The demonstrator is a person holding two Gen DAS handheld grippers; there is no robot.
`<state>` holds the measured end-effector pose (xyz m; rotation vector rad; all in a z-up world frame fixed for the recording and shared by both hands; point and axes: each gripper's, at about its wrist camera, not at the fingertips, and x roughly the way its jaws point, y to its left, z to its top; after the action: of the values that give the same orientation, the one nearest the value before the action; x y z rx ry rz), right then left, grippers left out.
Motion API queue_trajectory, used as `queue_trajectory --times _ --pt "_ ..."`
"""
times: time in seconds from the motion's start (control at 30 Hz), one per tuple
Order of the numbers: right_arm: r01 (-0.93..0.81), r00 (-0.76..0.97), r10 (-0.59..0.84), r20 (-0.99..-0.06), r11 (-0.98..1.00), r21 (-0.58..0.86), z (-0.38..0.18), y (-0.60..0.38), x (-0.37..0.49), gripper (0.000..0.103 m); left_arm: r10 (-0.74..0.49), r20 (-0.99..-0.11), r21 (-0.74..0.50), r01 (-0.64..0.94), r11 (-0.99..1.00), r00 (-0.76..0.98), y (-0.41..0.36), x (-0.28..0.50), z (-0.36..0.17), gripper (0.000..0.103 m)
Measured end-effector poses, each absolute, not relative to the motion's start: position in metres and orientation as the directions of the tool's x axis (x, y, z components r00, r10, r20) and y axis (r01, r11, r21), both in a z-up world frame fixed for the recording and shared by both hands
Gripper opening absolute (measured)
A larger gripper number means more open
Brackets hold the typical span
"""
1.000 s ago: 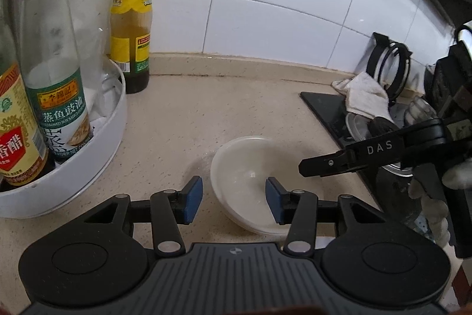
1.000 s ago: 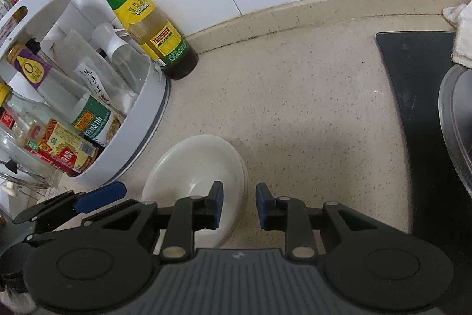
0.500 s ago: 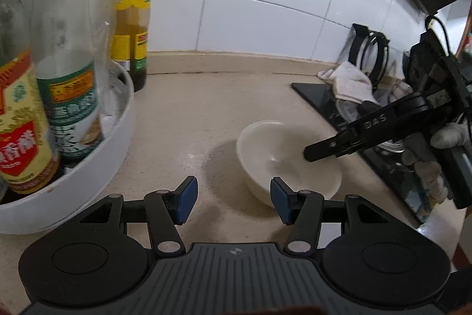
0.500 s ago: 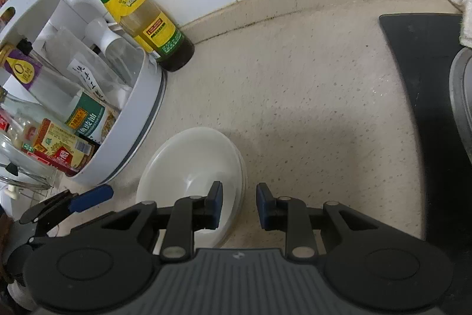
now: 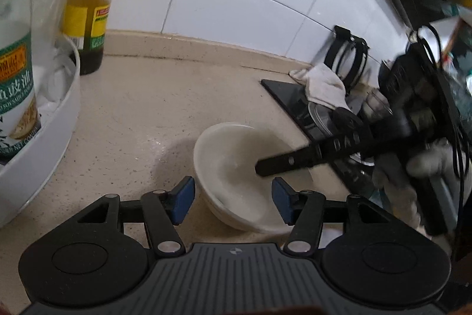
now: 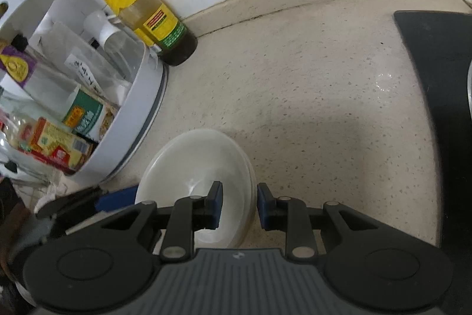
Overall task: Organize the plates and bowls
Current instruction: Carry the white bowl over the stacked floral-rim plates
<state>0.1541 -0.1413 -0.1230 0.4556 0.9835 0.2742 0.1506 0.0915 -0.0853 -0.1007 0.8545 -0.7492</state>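
White-tiled kitchen table: near its front edge, the right hand-held gripper (image 6: 237, 205) clamps the rim of 1 glazed, likely slippery and breakable bowl (image 6: 188, 164) while the left hand-held gripper (image 5: 233, 202), jaws closing, straddles its opposite side untouched.

A green-labelled sauce bottle (image 6: 141, 5) is standing against the tiled wall (image 5: 236, 5), beside a white turntable rack (image 6: 144, 96) holding condiments.
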Motion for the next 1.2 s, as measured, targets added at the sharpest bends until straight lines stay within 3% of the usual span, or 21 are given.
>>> queue_trajectory --times 0.03,0.07,0.1,0.43,1.2 --pt "-0.025 0.525 0.409 -0.747 0.884 0.467 -0.123 -0.139 0.154 0.023 -0.613 -0.67 -0.358 0.541 0.761 0.419 0.089 0.153 -0.086 0.051" --pt "-0.033 0.52 0.395 -0.758 0.895 0.444 -0.123 -0.137 0.154 0.016 -0.585 -0.701 -0.348 0.52 0.78 0.409 0.087 0.157 -0.088 0.037" --pt "-0.044 0.519 0.381 -0.765 0.906 0.421 -0.123 -0.135 0.155 0.014 -0.564 -0.728 -0.346 0.501 0.793 0.389 0.084 0.16 -0.09 0.033" --pt "-0.06 0.518 0.387 -0.763 0.906 0.419 -0.123 -0.136 0.155 0.014 -0.455 -0.807 -0.254 0.476 0.842 0.375 0.063 0.166 -0.086 0.028" --pt "-0.08 0.601 0.362 -0.713 0.914 0.397 -0.081 -0.137 0.126 0.013 -0.403 -0.77 -0.116 0.512 0.851 0.495 0.049 0.135 -0.039 0.027"
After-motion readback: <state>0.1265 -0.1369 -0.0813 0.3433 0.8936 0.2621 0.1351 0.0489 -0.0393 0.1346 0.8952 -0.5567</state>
